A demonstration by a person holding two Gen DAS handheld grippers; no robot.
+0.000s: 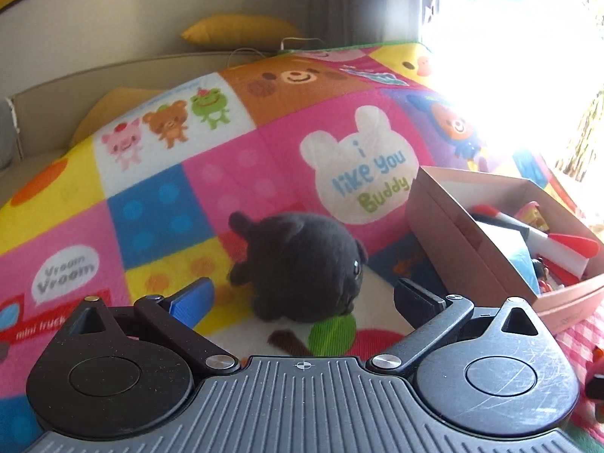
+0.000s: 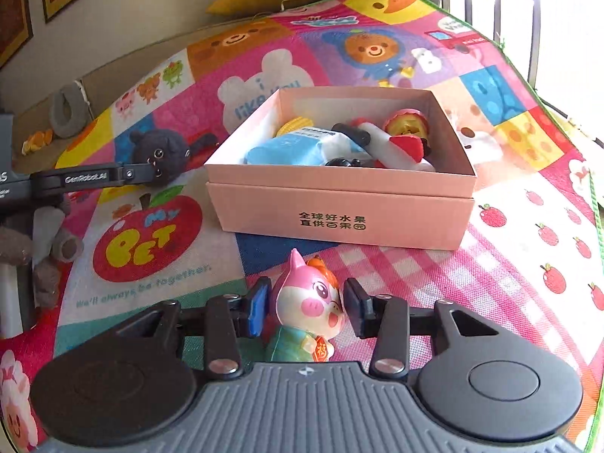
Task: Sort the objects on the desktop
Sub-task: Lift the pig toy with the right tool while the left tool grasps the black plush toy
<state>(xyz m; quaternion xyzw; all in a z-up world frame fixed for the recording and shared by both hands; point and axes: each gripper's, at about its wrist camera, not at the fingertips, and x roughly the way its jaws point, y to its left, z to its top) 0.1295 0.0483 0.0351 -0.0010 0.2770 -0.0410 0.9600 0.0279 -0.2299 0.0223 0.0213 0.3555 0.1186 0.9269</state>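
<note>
Two toys remain outside the box (image 2: pixel 339 204). Right tongs (image 2: pixel 305 302) straddle the pig (image 2: pixel 309 313), pads barely clear: squeeze its head squarely before lifting. Left tongs (image 1: pixel 302 298) gape around the black plush (image 1: pixel 302 264) on the mat (image 1: pixel 158 204); the box lies beyond.

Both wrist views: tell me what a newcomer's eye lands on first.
The loud patchwork cartoon mat fills both views. On it stands an open pink box of toys, mid-frame in the right view. A pink pig figurine stands between the right gripper's fingers, and a black plush toy lies ahead of the open left gripper.
</note>
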